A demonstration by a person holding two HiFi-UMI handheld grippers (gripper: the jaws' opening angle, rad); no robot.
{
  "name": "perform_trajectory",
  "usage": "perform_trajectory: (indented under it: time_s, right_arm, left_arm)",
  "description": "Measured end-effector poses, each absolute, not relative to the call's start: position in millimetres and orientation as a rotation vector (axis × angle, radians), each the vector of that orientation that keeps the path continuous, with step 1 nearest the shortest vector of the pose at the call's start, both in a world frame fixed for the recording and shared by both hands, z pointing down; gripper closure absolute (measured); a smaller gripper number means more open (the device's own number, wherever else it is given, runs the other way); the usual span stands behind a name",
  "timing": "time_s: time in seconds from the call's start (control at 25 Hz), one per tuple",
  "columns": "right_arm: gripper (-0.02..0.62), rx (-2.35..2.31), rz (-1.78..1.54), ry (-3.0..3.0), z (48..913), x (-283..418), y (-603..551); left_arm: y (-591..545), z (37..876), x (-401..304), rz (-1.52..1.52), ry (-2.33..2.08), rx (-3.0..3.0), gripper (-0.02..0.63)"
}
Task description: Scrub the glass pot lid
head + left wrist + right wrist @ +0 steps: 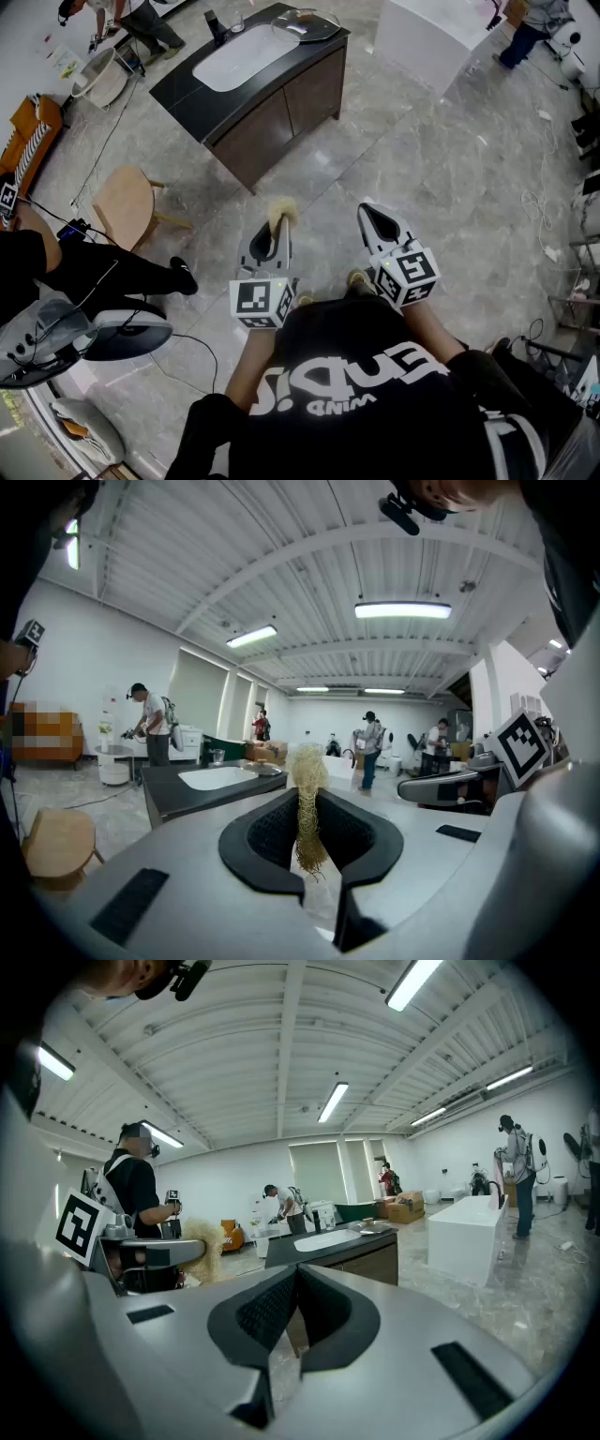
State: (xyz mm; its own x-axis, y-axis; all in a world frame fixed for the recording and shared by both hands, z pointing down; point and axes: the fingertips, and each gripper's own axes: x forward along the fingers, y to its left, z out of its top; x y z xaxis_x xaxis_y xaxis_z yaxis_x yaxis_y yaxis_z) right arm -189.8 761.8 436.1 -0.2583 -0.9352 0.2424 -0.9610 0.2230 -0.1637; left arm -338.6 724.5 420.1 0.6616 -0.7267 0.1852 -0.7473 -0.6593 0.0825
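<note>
From the head view we see the glass pot lid (pixel 306 23) lying on the dark counter (pixel 187 94) to the right of the white sink (pixel 246 54), well apart from both grippers, with bare floor between; a wooden stool (pixel 125 204) stands to the left. That view shows only a pale tuft at the tip of the left gripper (pixel 273 230); the left gripper view makes clear that its jaws pinch a straw-coloured mesh scrubber (pixel 306 771), which stands upright above the pads. The right gripper (pixel 375 217) looks closed from above; its own view confirms the jaws pressed together with nothing between them.
</note>
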Motion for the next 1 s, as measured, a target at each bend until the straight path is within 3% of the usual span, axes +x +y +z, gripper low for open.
perform_trajectory:
  time_s: [0.52,1.0]
  right_arm:
    - [0.581,2.011,0.382,-2.302,449.2,-207.5,753.3]
    - [0.581,1.986,0.411,-2.309,466.9,-196.4,702.6]
  left_arm:
    - [706.4,440.7,-370.6,0.183,-1.124,2.763,0.557]
    - [652.8,447.7,-358.4,0.173,-1.142,2.747,0.557]
